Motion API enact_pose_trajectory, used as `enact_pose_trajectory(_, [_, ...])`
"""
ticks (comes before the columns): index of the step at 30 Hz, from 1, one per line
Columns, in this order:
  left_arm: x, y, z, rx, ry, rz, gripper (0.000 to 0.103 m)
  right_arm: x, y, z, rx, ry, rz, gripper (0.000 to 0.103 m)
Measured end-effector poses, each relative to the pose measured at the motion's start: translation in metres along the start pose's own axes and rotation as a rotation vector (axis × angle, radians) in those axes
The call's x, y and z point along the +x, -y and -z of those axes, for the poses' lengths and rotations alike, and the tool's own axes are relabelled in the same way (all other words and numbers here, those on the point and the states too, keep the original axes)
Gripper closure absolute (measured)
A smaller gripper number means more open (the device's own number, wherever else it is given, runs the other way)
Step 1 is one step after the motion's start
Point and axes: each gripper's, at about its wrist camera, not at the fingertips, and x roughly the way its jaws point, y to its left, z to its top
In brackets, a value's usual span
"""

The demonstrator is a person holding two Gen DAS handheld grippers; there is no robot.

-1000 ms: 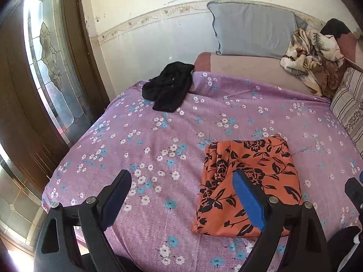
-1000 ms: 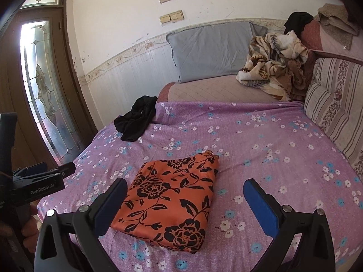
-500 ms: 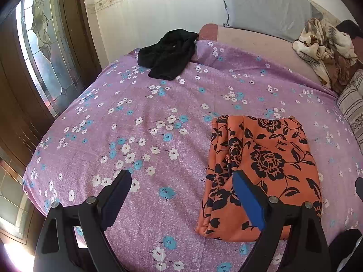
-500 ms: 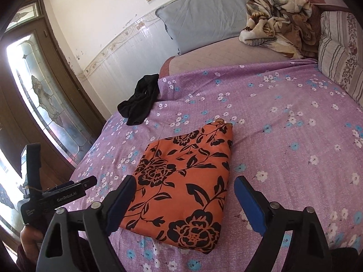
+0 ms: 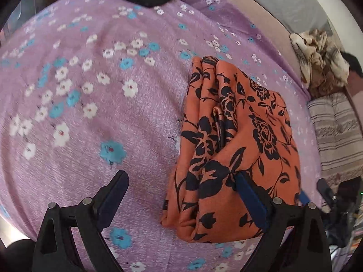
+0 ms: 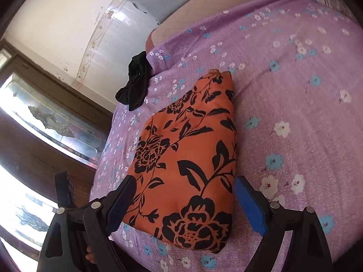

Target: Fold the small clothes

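Your bed (image 5: 95, 117) carries a purple floral sheet; the folded orange garment (image 5: 238, 140) lies flat, its long axis running toward the pillows. Both hand-held grippers stand apart: left hand-held gripper (image 5: 181, 195) straddles its near left edge, right hand-held gripper (image 6: 183, 195) spans its near end.

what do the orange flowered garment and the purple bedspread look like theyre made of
Orange garment: seemingly thin, smooth woven cloth with a printed black floral pattern and a faint sheen; it folds in soft, rounded layers. Purple bedspread: apparently matte, finely textured cloth, since a grainy weave shows up close. The exact fibre cannot be told for either.
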Motion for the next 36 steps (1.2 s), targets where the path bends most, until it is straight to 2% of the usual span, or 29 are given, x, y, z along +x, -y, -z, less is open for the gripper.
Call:
enact_pose_trajectory(2, [0.006,-0.004,-0.001,-0.013,-0.013,0.059,0.008,0.011,0.011,-0.001,0.041,-0.014,-0.027,0.014])
enact_pose_trajectory(4, [0.007,-0.004,0.001,-0.001,0.003,0.085,0.008,0.024,0.02,-0.002,0.075,-0.046,-0.053,0.016])
enact_pose_trajectory(5, [0.008,-0.001,0.003,0.011,0.01,0.095,0.008,0.031,0.025,-0.001,0.093,-0.068,-0.083,0.019])
enact_pose_trajectory(7, [0.014,0.007,0.005,0.052,-0.012,0.118,0.008,0.039,0.027,-0.001,0.087,-0.077,-0.089,0.031])
enact_pose_trajectory(9, [0.017,0.017,0.009,0.113,0.002,0.094,0.009,0.041,0.026,0.001,0.067,-0.073,-0.1,0.036])
enact_pose_trajectory(10, [0.018,0.021,0.011,0.143,0.007,0.086,0.016,0.041,0.026,0.002,0.061,-0.07,-0.101,0.041])
enact_pose_trajectory(11, [0.019,0.022,0.011,0.16,0.004,0.098,0.033,0.041,0.026,0.002,0.053,-0.067,-0.1,0.043])
enact_pose_trajectory(14, [0.014,0.023,0.013,0.164,0.022,0.114,0.048,0.038,0.022,0.005,0.016,-0.051,-0.089,0.05])
enact_pose_trajectory(17, [0.005,0.024,0.017,0.173,0.054,0.11,0.058,0.034,0.009,0.007,-0.046,-0.024,-0.065,0.053])
enact_pose_trajectory(20, [-0.003,0.029,0.024,0.209,0.081,0.072,0.06,0.026,-0.001,0.008,-0.092,-0.004,-0.073,0.054])
enact_pose_trajectory(25, [-0.004,0.029,0.035,0.194,0.086,0.057,0.059,0.018,-0.007,0.009,-0.137,0.002,-0.074,0.055])
enact_pose_trajectory(27, [-0.002,0.028,0.034,0.188,0.079,0.054,0.055,0.026,-0.001,0.007,-0.118,-0.018,-0.035,0.055])
enact_pose_trajectory(29, [0.0,0.028,0.032,0.185,0.071,0.039,0.046,0.033,0.006,0.005,-0.108,-0.036,-0.005,0.054])
enact_pose_trajectory(32, [-0.002,0.033,0.03,0.196,0.071,0.013,0.042,0.031,0.003,0.004,-0.125,-0.036,0.017,0.048])
enact_pose_trajectory(36, [-0.02,0.045,0.028,0.23,0.107,-0.058,0.042,0.018,-0.01,0.004,-0.164,-0.02,0.094,0.045])
